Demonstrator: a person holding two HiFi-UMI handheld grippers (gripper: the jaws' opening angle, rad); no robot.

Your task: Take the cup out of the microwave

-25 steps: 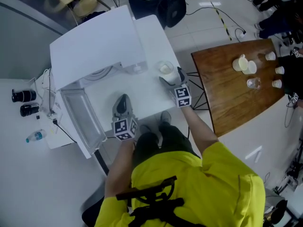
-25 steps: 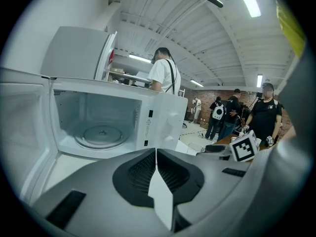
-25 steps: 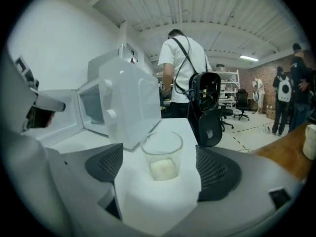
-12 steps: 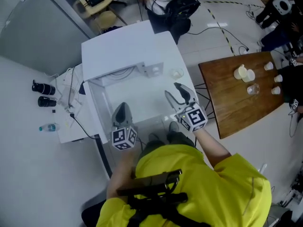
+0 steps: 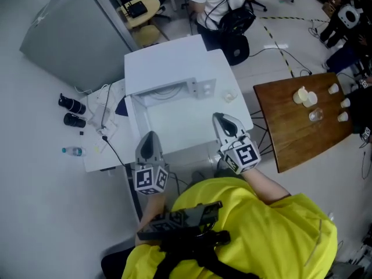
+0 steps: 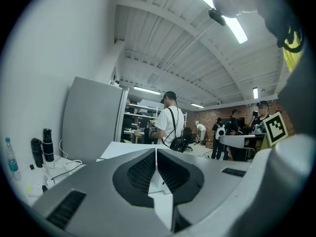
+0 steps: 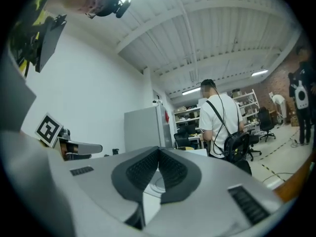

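Observation:
The white microwave (image 5: 165,68) stands at the back of a white table (image 5: 174,124) in the head view. A small pale cup (image 5: 230,97) sits on the table just right of the microwave, free of both grippers. My right gripper (image 5: 224,124) hangs nearer to me than the cup, over the table's right part, its jaws shut with nothing between them (image 7: 159,153). My left gripper (image 5: 149,144) is at the table's front left, also shut and empty (image 6: 156,153). Both point level over the microwave into the room.
A brown wooden table (image 5: 290,132) with several small cups stands to the right. Two black cylinders (image 5: 72,110), cables and a water bottle (image 5: 72,151) lie on the left. A person with a backpack (image 5: 218,4) stands behind the microwave, beside a grey cabinet (image 5: 70,34).
My right gripper was open around the cup on the table; it has let go, drawn back toward me and shut. Both grippers have risen, and the head view has shifted.

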